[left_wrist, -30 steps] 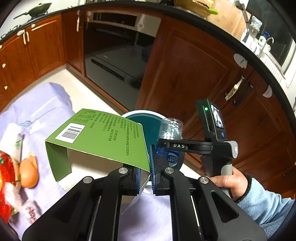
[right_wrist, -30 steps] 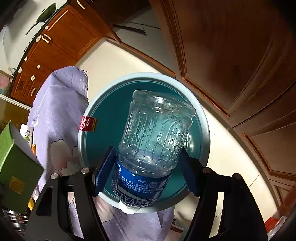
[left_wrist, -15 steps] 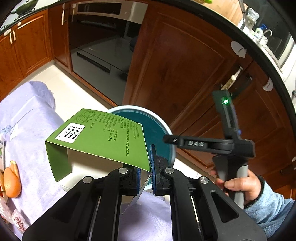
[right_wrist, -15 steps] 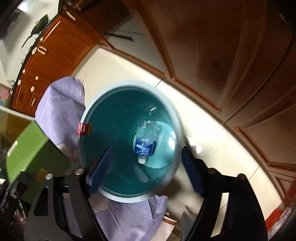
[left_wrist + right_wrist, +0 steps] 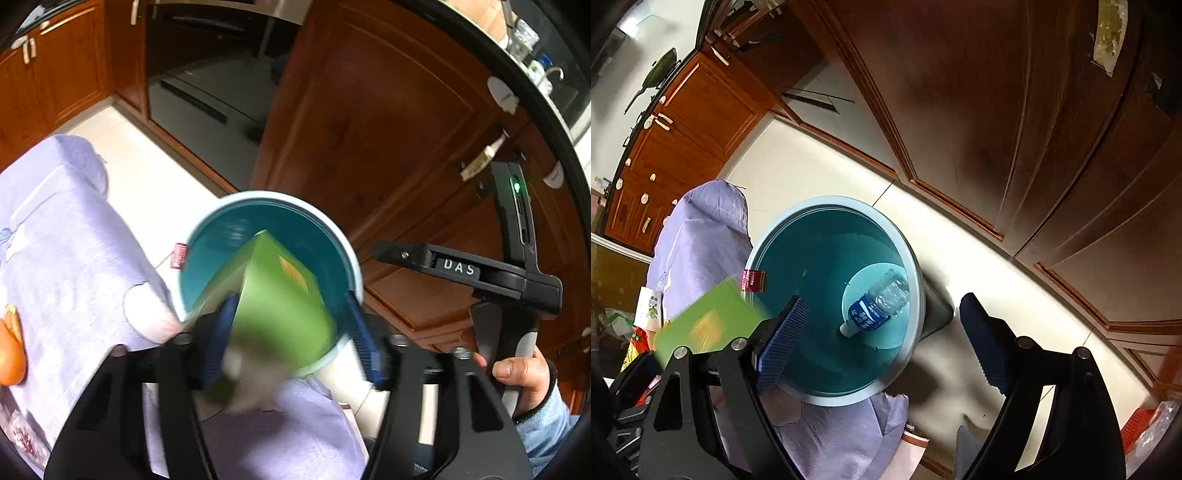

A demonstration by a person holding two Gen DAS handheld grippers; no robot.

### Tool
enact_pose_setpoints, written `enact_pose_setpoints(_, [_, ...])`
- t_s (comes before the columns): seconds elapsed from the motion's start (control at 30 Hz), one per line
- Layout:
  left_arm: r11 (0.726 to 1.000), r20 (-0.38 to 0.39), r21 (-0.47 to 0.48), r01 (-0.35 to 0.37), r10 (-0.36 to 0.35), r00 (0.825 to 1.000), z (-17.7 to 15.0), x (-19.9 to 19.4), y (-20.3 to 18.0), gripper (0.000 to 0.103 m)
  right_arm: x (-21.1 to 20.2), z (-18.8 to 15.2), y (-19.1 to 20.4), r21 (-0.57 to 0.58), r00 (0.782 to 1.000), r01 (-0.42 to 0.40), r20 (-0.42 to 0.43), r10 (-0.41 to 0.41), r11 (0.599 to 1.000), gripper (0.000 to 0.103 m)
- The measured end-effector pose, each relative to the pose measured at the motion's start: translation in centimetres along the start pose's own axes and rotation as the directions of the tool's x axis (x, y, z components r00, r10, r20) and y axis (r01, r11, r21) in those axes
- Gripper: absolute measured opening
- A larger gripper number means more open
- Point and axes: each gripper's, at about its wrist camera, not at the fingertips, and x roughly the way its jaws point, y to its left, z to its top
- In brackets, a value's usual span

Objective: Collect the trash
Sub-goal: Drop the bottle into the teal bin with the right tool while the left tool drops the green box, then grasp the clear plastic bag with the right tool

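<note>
A teal waste bin [image 5: 334, 230] with a pale rim stands on the floor beside the table. My left gripper [image 5: 291, 336] hangs over it with its jaws opening. A green cardboard box [image 5: 273, 302], blurred, tips down between the pads into the bin, and the right pad stands clear of it. My right gripper [image 5: 884, 341] is above the same bin [image 5: 916, 266], its jaws opening with nothing between them. A clear plastic bottle [image 5: 879, 304] with a blue label lies on the bin's bottom. The green box [image 5: 705, 321] shows at the left of the right wrist view.
A lavender cloth [image 5: 66, 240] covers the table left of the bin, with orange peel [image 5: 11, 350] at its edge. A red wrapper [image 5: 637, 339] and a white cup [image 5: 650, 306] lie further left. Dark wooden cabinets [image 5: 369, 129] and an oven [image 5: 207, 74] stand behind the bin.
The left gripper opened and let go of the green box, which now tips into the bin. The bottle dropped from the right gripper to the bin's bottom; the right jaws spread wider and rose.
</note>
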Motion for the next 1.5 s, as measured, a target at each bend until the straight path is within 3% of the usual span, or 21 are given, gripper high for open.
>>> enact_pose_setpoints(0.07, [1.000,0.015,-0.007,0.009,-0.009,1.000,0.0,-0.6,0.3,0.090,0.0,-0.1,0.3,-0.002,1.000,0.004,-0.002,-0.004,1.000,0.081])
enact_pose_setpoints(0.1, [1.000,0.024,-0.005,0.015,-0.015,1.000,0.1,-0.7,0.2,0.092,-0.1,-0.1,0.4,-0.005,1.000,0.006,0.000,-0.006,1.000,0.081])
enact_pose_setpoints(0.33, [1.000,0.046,0.018,0.000,-0.001,0.999,0.0,-1.2,-0.3,0.092,-2.3,-0.6,0.3,0.006,0.998,0.034,0.055,-0.034,0.999,0.087])
enact_pose_setpoints(0.5, [0.999,0.071,-0.015,-0.030,0.031,0.997,-1.5,-3.2,0.7,0.092,-2.6,-1.1,0.8,0.019,0.999,0.030,0.038,-0.031,0.999,0.087])
enact_pose_setpoints(0.9, [0.975,0.126,-0.167,-0.144,0.166,0.978,-9.2,-11.2,7.7,0.095,-3.2,-5.4,9.3,-0.116,0.999,-0.044,-0.004,0.044,0.992,0.091])
enact_pose_setpoints(1.13, [0.933,0.143,-0.292,-0.210,0.260,0.955,-15.4,-16.5,13.7,0.096,-2.7,-9.3,16.5,-0.233,0.996,-0.078,-0.055,0.066,0.969,0.091])
enact_pose_setpoints(1.5, [0.812,0.125,-0.492,-0.314,0.422,0.898,-26.6,-24.3,24.7,0.097,-0.9,-15.8,26.3,-0.406,0.988,-0.102,-0.151,0.043,0.908,0.091])
